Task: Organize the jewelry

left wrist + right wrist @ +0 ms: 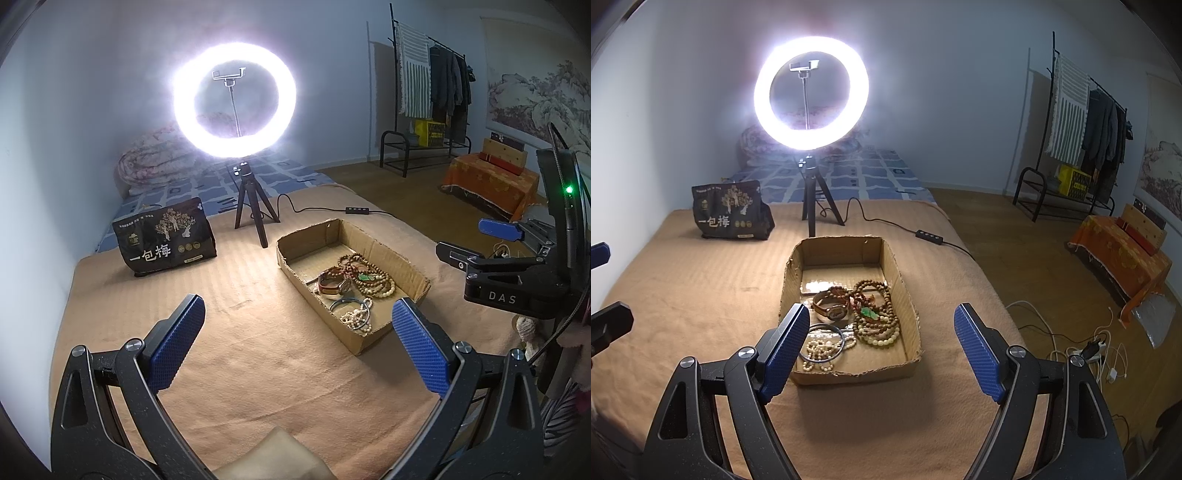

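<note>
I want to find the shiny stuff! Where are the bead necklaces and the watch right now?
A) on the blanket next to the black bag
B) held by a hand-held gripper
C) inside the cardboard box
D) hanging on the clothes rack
C: the bead necklaces and the watch lie inside the open cardboard box on the bed.

Left black two-finger gripper with blue textured pads spread wide across the lower part of its own wrist view, nothing between the 2 fingers. Right black two-finger gripper with blue textured pads likewise gaping, empty, filling the bottom of its view. Seen also at the right edge of the left view, pads apart, held level.
</note>
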Tool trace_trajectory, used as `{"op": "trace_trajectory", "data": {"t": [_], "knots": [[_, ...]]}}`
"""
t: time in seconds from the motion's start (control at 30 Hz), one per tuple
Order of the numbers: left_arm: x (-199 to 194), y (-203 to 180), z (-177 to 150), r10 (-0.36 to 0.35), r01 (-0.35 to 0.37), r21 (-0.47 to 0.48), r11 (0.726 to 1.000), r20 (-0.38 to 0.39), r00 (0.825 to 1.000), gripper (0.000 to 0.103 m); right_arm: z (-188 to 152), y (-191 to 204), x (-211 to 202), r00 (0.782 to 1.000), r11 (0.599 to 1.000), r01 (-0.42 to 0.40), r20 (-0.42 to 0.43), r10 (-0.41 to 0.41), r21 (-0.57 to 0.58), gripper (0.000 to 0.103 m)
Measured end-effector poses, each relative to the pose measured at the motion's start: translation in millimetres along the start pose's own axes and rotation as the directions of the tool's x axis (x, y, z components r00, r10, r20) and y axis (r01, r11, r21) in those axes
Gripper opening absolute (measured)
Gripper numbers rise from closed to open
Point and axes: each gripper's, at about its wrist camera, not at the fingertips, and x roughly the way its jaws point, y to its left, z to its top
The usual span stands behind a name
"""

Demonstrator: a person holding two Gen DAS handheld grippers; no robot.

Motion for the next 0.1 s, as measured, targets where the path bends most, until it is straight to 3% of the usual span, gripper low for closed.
{"op": "trace_trajectory", "data": {"t": [0.1], "knots": [[-0.2,-0.3,0.1,0.005,-0.005,0.002,1.000,0.004,1.000,0.103,0.1,-0.1,0.1,1.000,1.000,0.000,-0.001,0.000,0.000,0.080]]}}
